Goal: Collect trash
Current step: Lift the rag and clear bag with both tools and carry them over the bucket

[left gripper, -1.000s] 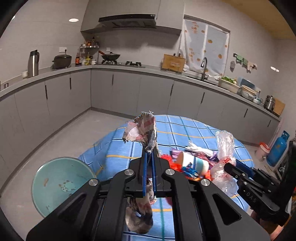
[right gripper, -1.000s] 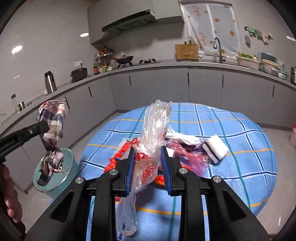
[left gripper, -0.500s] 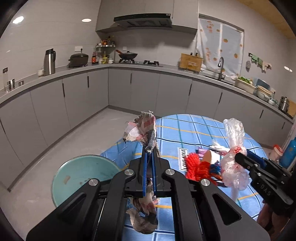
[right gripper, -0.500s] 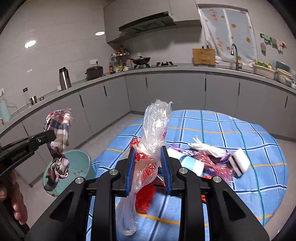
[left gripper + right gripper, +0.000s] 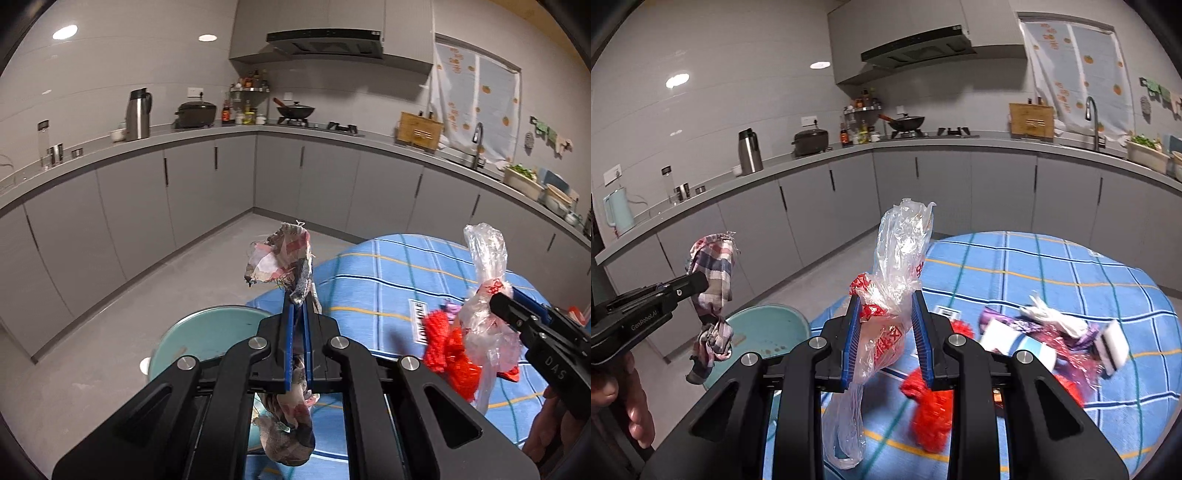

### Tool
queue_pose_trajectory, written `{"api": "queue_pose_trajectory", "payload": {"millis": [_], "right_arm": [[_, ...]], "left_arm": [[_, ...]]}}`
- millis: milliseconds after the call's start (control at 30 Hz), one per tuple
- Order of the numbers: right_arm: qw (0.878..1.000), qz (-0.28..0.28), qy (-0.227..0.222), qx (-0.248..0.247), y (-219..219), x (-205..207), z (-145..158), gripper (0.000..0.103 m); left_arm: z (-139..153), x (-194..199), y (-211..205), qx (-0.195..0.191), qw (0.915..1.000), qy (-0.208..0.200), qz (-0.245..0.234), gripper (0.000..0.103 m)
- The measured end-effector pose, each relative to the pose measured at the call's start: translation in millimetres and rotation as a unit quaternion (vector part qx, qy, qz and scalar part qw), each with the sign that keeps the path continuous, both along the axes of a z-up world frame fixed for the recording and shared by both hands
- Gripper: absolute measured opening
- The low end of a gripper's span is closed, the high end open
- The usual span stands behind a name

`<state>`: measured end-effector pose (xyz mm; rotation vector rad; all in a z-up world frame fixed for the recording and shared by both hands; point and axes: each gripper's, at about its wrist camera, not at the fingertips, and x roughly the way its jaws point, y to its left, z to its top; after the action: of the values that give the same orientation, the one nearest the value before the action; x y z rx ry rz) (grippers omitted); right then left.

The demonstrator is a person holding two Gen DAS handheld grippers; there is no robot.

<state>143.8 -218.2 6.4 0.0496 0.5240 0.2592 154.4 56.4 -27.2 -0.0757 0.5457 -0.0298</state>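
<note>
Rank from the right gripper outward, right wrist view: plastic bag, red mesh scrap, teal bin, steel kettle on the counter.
1. plastic bag: clamped in the right gripper.
2. red mesh scrap: on the blue cloth just below the fingers, right of centre.
3. teal bin: on the floor, left.
4. steel kettle: far counter, upper left.

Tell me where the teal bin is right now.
In the right wrist view the teal bin stands on the floor, lower left, beside the blue table.
</note>
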Motion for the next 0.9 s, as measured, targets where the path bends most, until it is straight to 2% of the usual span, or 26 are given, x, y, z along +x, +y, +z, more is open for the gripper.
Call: {"api": "queue_pose_trajectory", "payload": {"millis": [500,900], "right_arm": [[0.998,0.055,-0.009,0.001,47.3,18.7,6.6,0.028],[0.995,0.104,0.006,0.01,83.9,42.5,-1.2,0.028]], "left_arm": [[-13.4,6.5,40.9,0.003,0.998,0.018,0.06,0.005],[-24.8,16.7,64.5,0.001,0.9956,0.034,0.088,0.005]]}}
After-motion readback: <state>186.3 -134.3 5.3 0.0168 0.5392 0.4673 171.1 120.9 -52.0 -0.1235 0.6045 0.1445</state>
